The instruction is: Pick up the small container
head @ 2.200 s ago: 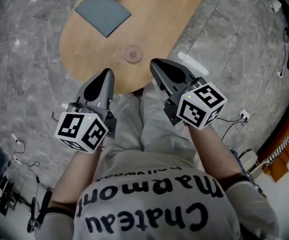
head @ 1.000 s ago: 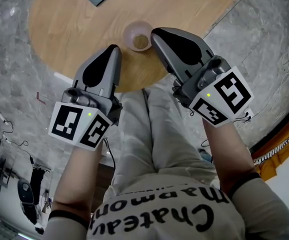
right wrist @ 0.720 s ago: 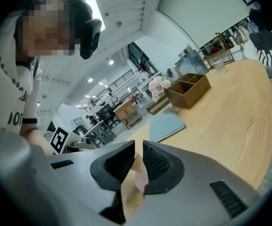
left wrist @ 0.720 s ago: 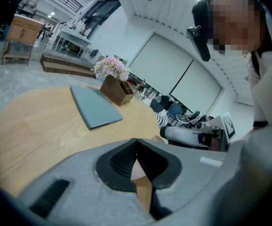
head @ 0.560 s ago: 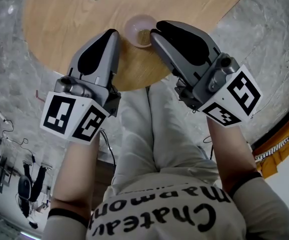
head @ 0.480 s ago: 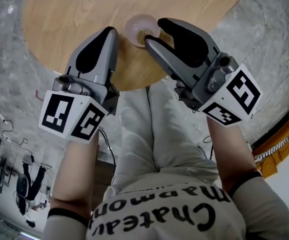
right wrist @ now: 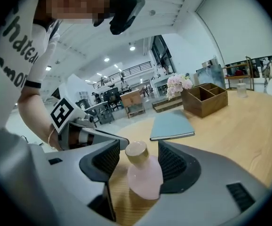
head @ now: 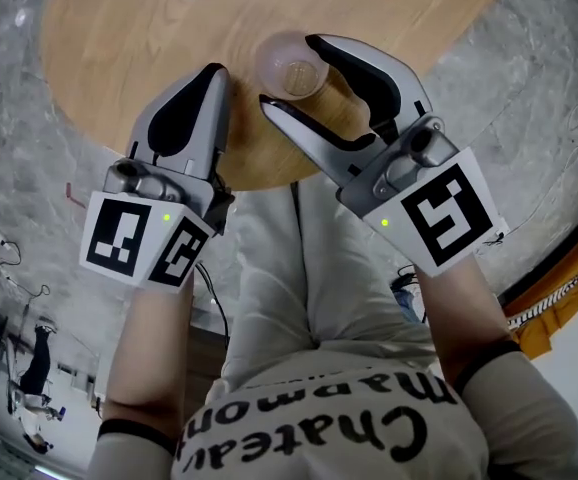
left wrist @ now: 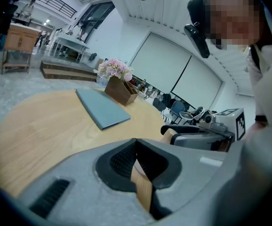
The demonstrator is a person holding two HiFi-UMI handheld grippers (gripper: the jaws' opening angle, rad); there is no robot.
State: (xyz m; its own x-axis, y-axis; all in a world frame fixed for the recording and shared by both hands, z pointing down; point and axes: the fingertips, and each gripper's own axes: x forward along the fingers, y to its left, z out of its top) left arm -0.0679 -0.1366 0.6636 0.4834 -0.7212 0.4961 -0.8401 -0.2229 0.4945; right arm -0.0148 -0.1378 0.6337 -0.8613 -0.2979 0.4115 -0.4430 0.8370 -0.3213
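**Writing.** My shirt (head: 309, 423) carries print that, seen upside down in the head view, reads "Chateau Marmont". The right gripper view catches only the letters "hatea" of it. Each marker cube (head: 439, 213) bears black-and-white square code patterns, with no words. I can read no label on the small container.

**Right gripper (head: 289, 71).** Its fingers (right wrist: 173, 161) stand wide apart and have just been opening. The small container (right wrist: 144, 178), a pale pink bottle with a tan round cap (right wrist: 136, 149), stands upright on the table (head: 119, 48) between them. A clear gap shows between the bottle and the left-hand pad. The bottle lies close against the right-hand pad, and I cannot tell whether they touch. Neither pad presses on it.

**Left gripper (head: 212, 73).** Its fingers (left wrist: 122, 159) are closed together at the tips and hold nothing. Only a strip of the wooden table shows through the opening behind the tips. These fingers lie just beside my right fingers, on their left, over the near edge of the table.

**Beyond the fingers.** A blue-grey folder (right wrist: 171, 125) lies flat on the table past the container. Further off stand a wooden box (right wrist: 204, 98) with compartments and pink flowers (right wrist: 178, 84).
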